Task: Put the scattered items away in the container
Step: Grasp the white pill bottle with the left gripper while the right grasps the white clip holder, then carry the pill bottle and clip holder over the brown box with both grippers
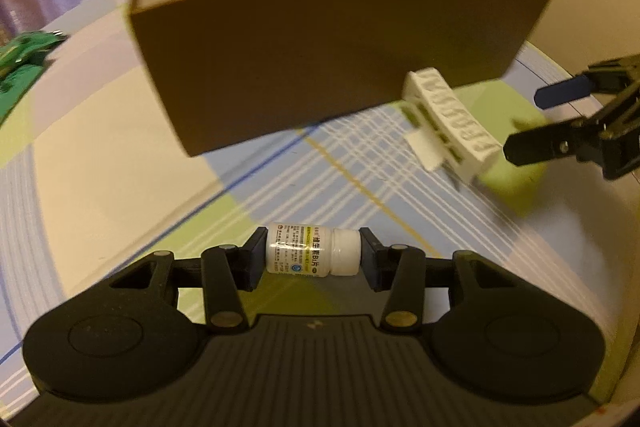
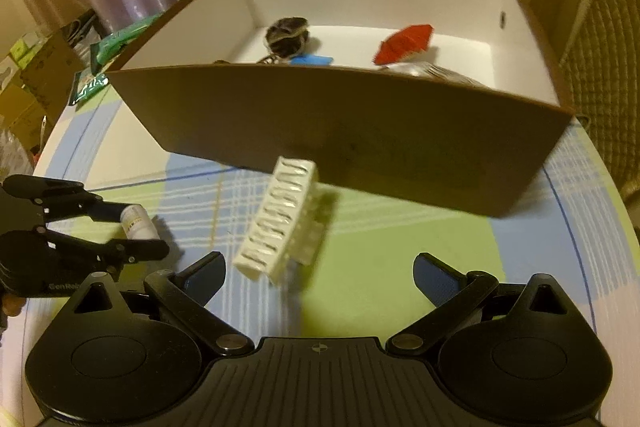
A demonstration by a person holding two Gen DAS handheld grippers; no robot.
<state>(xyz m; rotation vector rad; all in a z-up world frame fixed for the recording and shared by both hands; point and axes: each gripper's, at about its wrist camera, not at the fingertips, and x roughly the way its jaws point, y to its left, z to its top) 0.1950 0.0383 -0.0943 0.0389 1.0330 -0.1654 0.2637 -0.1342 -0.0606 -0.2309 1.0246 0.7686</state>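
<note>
A small white pill bottle (image 1: 304, 253) lies sideways on the checked tablecloth. My left gripper (image 1: 314, 251) is shut on it, one pad on its base and one on its cap. In the right wrist view the same left gripper (image 2: 140, 231) holds the bottle (image 2: 136, 221) at the far left. A white hair claw clip (image 2: 280, 219) lies just ahead of my right gripper (image 2: 318, 267), which stands open and empty. The clip (image 1: 448, 123) rests against the front wall of the brown box (image 2: 360, 131). Seen from the left wrist, the right gripper (image 1: 536, 121) hovers beside it.
The box's white interior holds a red item (image 2: 404, 43), a dark fuzzy keyring (image 2: 288, 35), a blue piece (image 2: 312, 60) and a silvery packet (image 2: 436, 71). Green packets (image 2: 108, 47) lie left of the box. A woven chair back (image 2: 608, 47) stands at right.
</note>
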